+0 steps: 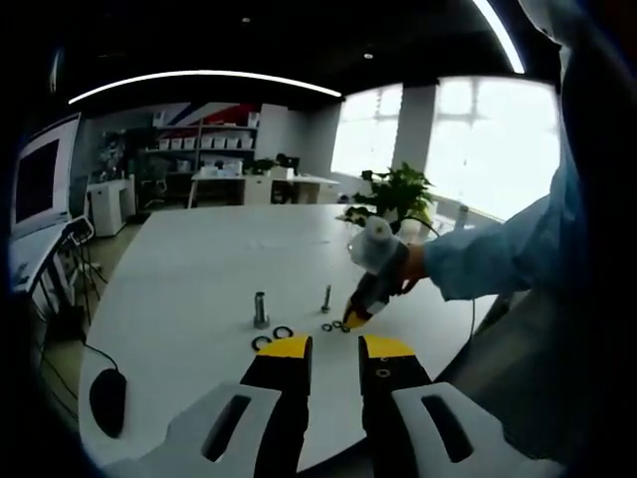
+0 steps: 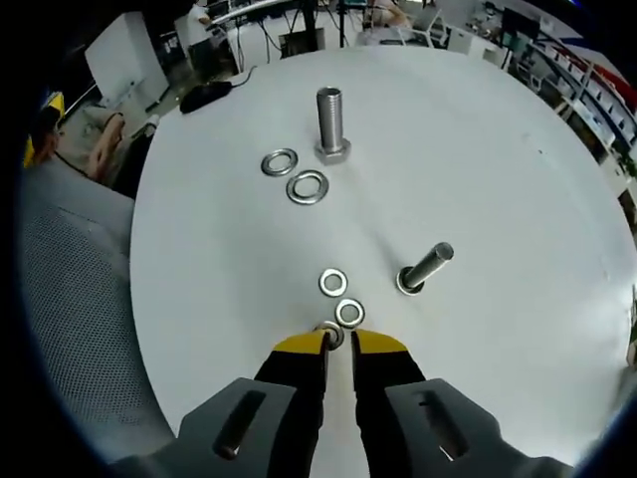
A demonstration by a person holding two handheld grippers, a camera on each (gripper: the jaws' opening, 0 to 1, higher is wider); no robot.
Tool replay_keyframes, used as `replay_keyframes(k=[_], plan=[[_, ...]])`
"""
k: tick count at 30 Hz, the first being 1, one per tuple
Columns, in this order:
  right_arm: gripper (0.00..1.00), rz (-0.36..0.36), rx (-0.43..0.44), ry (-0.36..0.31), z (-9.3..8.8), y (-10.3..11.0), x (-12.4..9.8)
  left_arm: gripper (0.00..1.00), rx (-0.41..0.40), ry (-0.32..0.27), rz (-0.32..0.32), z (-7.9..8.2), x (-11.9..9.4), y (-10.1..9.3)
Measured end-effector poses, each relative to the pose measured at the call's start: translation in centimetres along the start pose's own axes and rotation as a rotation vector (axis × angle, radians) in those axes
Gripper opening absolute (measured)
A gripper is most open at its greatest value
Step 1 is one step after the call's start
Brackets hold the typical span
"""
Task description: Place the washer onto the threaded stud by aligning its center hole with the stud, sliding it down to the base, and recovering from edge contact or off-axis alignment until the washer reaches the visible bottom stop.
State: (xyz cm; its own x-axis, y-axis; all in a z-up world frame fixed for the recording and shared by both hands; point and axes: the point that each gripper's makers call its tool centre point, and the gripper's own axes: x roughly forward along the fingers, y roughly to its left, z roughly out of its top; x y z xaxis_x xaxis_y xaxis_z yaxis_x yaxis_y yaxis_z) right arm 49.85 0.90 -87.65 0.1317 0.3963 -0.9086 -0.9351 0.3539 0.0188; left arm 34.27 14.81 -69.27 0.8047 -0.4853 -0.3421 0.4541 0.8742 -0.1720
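A small threaded stud (image 2: 426, 267) stands on the white table (image 2: 498, 179), with two small washers (image 2: 333, 282) (image 2: 349, 313) lying just beside it. My right gripper (image 2: 338, 344) is low over the table, its yellow tips shut on a third small washer (image 2: 330, 335) that still rests at the surface. In the left gripper view the right gripper (image 1: 356, 317) touches down by the small washers (image 1: 326, 327), near the small stud (image 1: 326, 297). My left gripper (image 1: 335, 349) hovers back from them, open with nothing in it.
A larger stud (image 2: 330, 121) on a hex base stands farther off with two large washers (image 2: 280, 161) (image 2: 307, 186) next to it. A black mouse (image 1: 107, 400) lies near the table edge. A grey mesh chair (image 2: 70, 299) is beside the table.
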Motion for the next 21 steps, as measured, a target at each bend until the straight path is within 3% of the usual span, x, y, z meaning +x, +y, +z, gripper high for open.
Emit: replay_keyframes(k=[14, 21], plan=[[0.06, -0.018, -0.041, -0.001, 0.19, -0.20, 0.00, 0.16, 0.001, -0.001, -0.001, 0.02, -0.06, -0.10], [0.05, -0.019, -0.019, -0.006, 0.04, -0.18, -0.19, 0.16, -0.001, -0.003, 0.000, 0.09, 0.05, -0.03]])
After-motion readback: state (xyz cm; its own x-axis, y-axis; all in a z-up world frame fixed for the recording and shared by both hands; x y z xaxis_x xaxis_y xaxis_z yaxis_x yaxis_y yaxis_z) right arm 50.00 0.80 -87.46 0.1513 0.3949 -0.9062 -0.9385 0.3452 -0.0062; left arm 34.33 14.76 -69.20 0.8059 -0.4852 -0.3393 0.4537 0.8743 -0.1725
